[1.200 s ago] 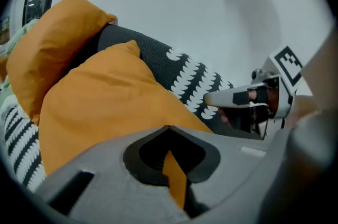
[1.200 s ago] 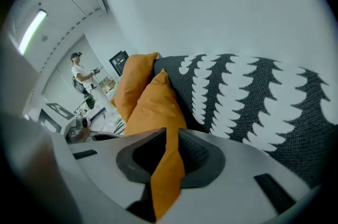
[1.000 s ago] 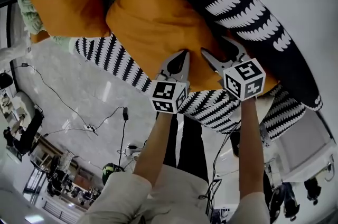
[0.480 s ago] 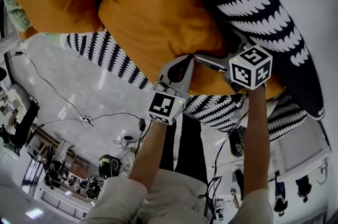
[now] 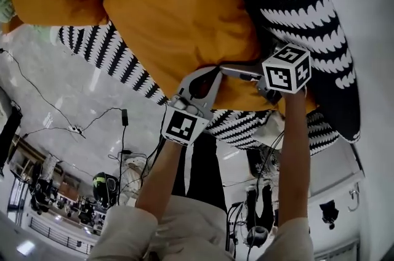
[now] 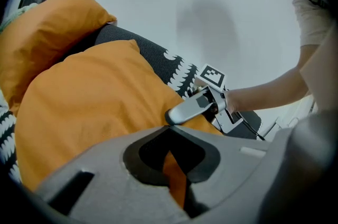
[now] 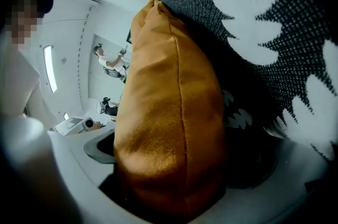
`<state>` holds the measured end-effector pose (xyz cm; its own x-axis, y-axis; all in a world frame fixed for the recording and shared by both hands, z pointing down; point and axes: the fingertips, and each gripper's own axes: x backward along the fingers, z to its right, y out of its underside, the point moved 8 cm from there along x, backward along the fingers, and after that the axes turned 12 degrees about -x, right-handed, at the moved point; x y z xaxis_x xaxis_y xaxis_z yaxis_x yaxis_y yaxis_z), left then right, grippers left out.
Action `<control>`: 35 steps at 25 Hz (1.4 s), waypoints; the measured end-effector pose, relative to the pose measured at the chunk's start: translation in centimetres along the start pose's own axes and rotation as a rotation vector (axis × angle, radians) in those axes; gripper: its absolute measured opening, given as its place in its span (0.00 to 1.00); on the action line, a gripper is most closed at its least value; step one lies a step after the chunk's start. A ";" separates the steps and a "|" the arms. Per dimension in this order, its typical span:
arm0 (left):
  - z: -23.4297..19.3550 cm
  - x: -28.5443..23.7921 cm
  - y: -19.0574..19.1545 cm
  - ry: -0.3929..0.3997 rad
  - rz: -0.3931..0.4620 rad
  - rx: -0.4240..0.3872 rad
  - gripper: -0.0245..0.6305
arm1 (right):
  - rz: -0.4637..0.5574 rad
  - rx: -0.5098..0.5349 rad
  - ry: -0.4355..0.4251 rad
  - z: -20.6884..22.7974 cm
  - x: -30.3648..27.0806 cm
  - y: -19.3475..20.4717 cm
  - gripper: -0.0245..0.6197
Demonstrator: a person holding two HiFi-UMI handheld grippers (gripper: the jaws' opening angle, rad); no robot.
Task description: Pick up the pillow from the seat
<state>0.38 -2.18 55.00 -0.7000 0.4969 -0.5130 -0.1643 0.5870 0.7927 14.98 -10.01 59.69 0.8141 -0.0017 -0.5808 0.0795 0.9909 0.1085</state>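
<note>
A lab-like workroom: cables (image 5: pixel 98 115) trail across a glossy floor (image 5: pixel 80 84) near cluttered equipment (image 5: pixel 64 207).

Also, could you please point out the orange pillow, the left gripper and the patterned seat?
Orange pillow (image 5: pixel 184 20), head view, middle of its face.
Left gripper (image 5: pixel 212 72), head view, tips pinching the pillow's edge.
Patterned seat (image 5: pixel 314 38), head view, its black-and-white back.

No word, brand, number or sign can be read anywhere; the only printed marks are black-and-white square code patterns on the faces of 2 cubes, the left-hand cube (image 5: pixel 183 125) and the right-hand cube (image 5: pixel 286 69), bearing no letters.
</note>
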 end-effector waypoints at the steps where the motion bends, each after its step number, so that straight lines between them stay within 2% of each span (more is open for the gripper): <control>1: -0.1 0.0 0.3 0.003 -0.003 -0.001 0.05 | -0.020 -0.008 -0.004 0.2 -0.3 0.1 0.88; 4: 0.0 -0.1 1.0 0.012 -0.010 0.001 0.05 | -0.085 -0.027 -0.015 0.6 -1.0 0.2 0.88; 8: -0.3 -0.1 1.5 0.008 0.023 0.005 0.04 | -0.145 -0.041 -0.010 0.6 -1.8 0.1 0.88; 19: -1.1 0.8 2.1 -0.004 0.014 0.062 0.04 | -0.221 -0.085 0.006 0.3 -3.3 0.0 0.88; 23: -1.3 1.3 2.1 0.004 0.015 0.080 0.05 | -0.236 -0.088 0.046 0.4 -3.5 -0.4 0.88; 25: -1.1 1.5 2.3 0.019 0.012 0.087 0.05 | -0.227 -0.089 0.066 0.4 -3.4 -0.1 0.88; 29: 2.4 0.9 3.5 0.049 -0.023 0.100 0.05 | -0.153 -0.089 0.087 0.8 -0.5 3.4 0.87; 35: 1.5 3.5 3.1 0.055 -0.098 0.142 0.05 | -0.070 -0.102 0.143 -2.6 -1.0 4.8 0.81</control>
<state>-1.53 2.33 55.14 -0.7227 0.3996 -0.5639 -0.1367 0.7171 0.6834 13.02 -4.92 58.66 0.7183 -0.0592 -0.6932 0.0683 0.9976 -0.0144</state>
